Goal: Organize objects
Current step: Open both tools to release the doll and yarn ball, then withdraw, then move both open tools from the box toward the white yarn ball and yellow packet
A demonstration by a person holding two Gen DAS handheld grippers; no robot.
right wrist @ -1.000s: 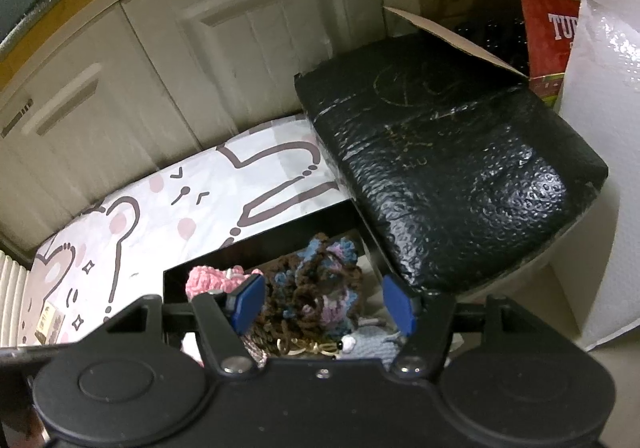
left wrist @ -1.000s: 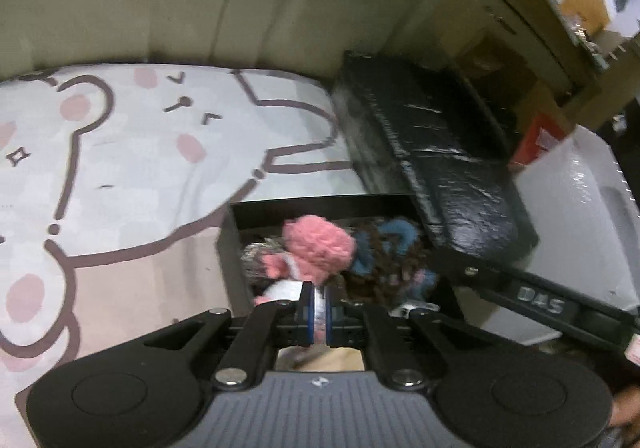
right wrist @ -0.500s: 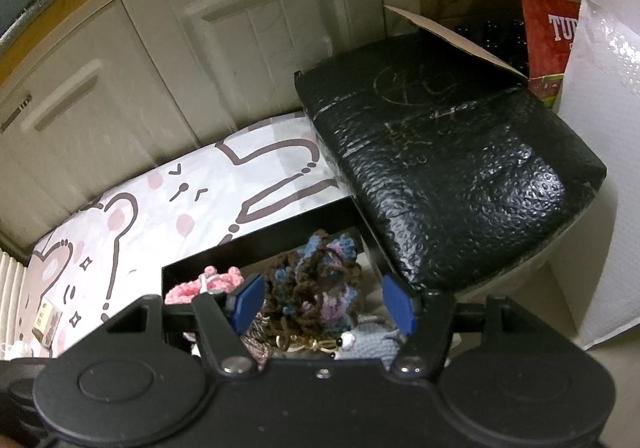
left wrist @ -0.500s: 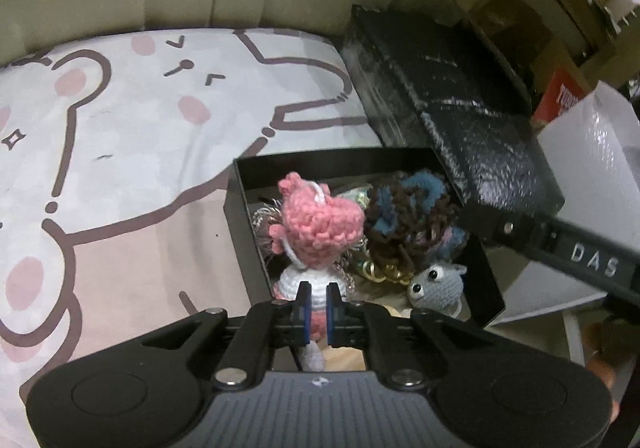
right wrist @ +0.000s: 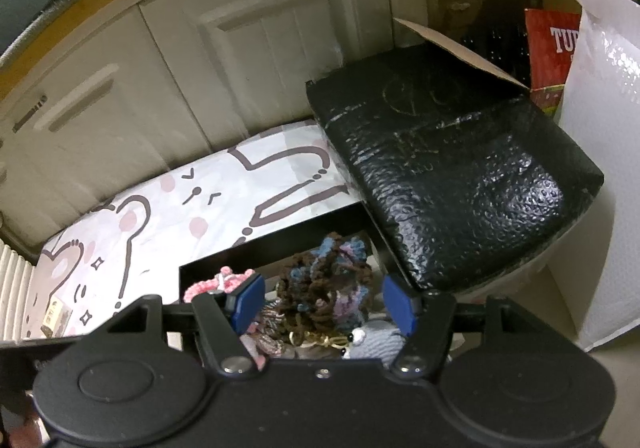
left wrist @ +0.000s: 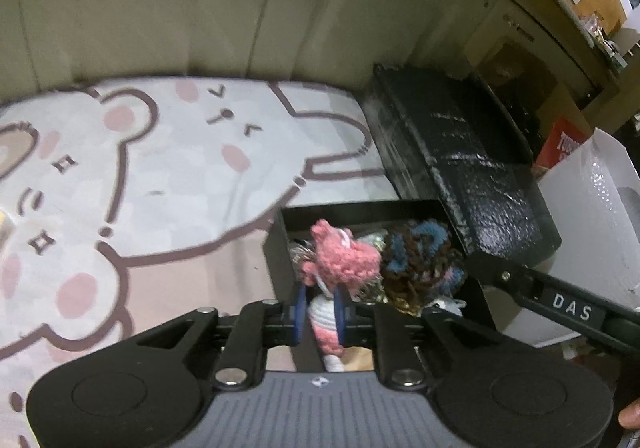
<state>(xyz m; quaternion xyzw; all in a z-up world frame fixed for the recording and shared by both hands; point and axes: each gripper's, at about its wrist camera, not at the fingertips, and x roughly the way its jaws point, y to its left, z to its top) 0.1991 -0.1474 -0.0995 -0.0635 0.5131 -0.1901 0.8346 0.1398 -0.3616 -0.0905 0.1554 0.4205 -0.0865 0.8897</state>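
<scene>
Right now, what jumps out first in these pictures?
A pink crocheted doll sits between the fingers of the left tool, over a black box full of yarn toys. Beside it lies a brown and blue yarn bundle, framed by the open right tool. A cartoon bear mat spreads behind.

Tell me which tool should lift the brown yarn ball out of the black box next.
Right. The right tool is open and empty just above the yarn ball; the left tool is closed on the pink doll.
</scene>
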